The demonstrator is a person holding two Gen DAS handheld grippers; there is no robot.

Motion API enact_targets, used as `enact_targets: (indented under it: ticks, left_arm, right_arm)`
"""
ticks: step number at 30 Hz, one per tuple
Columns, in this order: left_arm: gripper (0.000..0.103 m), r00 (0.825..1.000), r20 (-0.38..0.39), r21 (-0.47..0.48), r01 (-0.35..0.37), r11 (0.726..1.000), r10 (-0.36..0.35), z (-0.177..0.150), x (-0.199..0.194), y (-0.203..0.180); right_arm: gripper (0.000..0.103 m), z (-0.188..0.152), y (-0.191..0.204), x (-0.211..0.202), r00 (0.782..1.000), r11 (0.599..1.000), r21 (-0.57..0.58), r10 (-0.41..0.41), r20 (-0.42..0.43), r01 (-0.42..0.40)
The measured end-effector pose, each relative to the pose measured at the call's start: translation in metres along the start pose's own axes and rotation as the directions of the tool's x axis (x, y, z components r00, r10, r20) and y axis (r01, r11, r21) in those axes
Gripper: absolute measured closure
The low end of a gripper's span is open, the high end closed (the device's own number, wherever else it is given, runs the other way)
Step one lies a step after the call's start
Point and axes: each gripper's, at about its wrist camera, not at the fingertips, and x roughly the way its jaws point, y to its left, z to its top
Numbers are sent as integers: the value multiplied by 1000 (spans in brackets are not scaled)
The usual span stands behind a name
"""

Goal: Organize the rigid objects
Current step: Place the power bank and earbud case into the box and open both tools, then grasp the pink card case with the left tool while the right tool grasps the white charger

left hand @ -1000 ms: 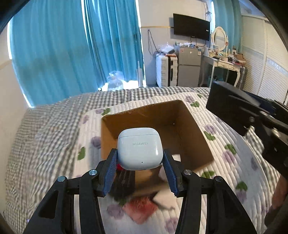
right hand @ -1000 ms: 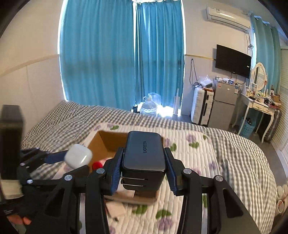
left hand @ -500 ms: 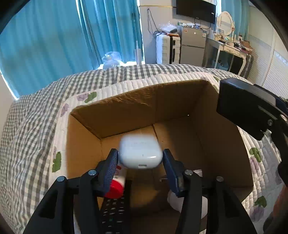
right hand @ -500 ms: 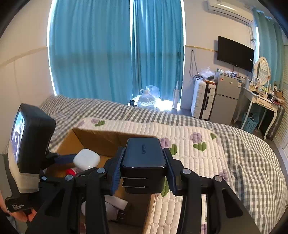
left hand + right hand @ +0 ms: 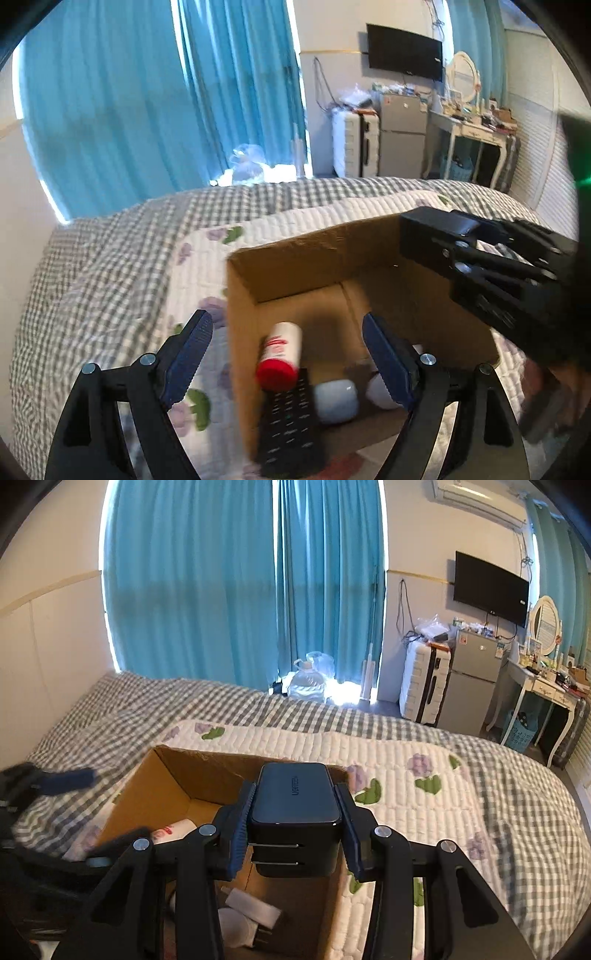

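Our left gripper hangs spread apart over the cardboard box, where the white earbud case lies beside the remote. Our right gripper is clamped on the black charger above the box

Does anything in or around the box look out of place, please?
Nothing stands out. The bottle, remote and earbud case lie loose in the box; the right claw holds a charger above it.
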Motion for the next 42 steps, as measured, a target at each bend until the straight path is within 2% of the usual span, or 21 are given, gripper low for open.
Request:
enact_targets:
  ticks: [3, 6, 8, 9, 10, 11, 13, 15, 19, 23, 25, 28, 30, 33, 37, 42]
  left_arm:
    - [18, 1000, 7, -35, 27, 999, -27, -9, -3, 12]
    - [18, 999, 9, -51, 49, 998, -48, -15, -5, 20]
    - [16, 999, 18, -48, 40, 998, -39, -15, -9, 21]
    - [10, 999, 25, -48, 33, 998, -32, -16, -13, 22]
    - [6, 999, 38, -48, 23, 999, -21, -17, -20, 22]
    - [5, 998, 55, -49, 16, 999, -13, -18, -27, 22]
    - [4, 997, 76, -42, 15, 999, -12, -18, -40, 20]
    - [0, 997, 82, -42, 16, 999, -12, -22, -52, 20]
    - [0, 998, 65, -44, 7, 999, -4, -41, -72, 19]
    - [0, 999, 30, -82, -18, 996, 20, -64, -84, 22]
    - [0, 999, 19, -100, -34, 994, 36, -73, -85, 22]
    - [0, 999, 2, -111, -41, 993, 42, -87, -81, 18]
    - [0, 999, -4, -107, -47, 993, 47, -99, -77, 13]
    - [0, 999, -20, -86, -45, 995, 44, -119, -61, 5]
    - [0, 997, -60, -47, -42, 998, 39, -145, -46, 2]
    - [0, 993, -102, -17, -68, 998, 66, -155, -34, 2]
  right_arm:
    - [61, -4, -3, 22, 999, 999, 16, -34, -1, 34]
    - [60, -11, -11, 37, 999, 997, 68, -24, -35, 26]
    - [56, -15, -11, 33, 1000, 996, 87, 6, -14, -5]
    - [47, -16, -11, 29, 1000, 996, 87, 18, -10, -17]
    - [34, -16, -9, 22, 1000, 996, 87, 22, -2, -21]
    - [30, -17, -9, 12, 1000, 996, 88, 2, 24, -4]
    - [28, -17, -7, -10, 998, 996, 87, -8, 68, 2]
    - [28, -17, -5, -25, 998, 997, 82, -2, 60, -3]
    - [26, -26, -4, -62, 999, 998, 64, -25, 29, 23]
    - [14, -47, -2, -94, 1000, 999, 44, -7, -19, 8]
    - [12, -63, 2, -109, 999, 1000, 14, 4, -48, -3]
    - [10, -89, 7, -117, 998, 999, 13, -28, -60, 29]
    - [10, -106, 11, -114, 996, 1000, 17, -5, -94, 7]
    - [10, -125, 20, -101, 989, 1000, 5, 11, -146, -11]
    - [10, -142, 35, -84, 984, 997, -76, -4, -179, -10]
    - [10, -156, 46, -60, 973, 993, -117, -11, -229, -17]
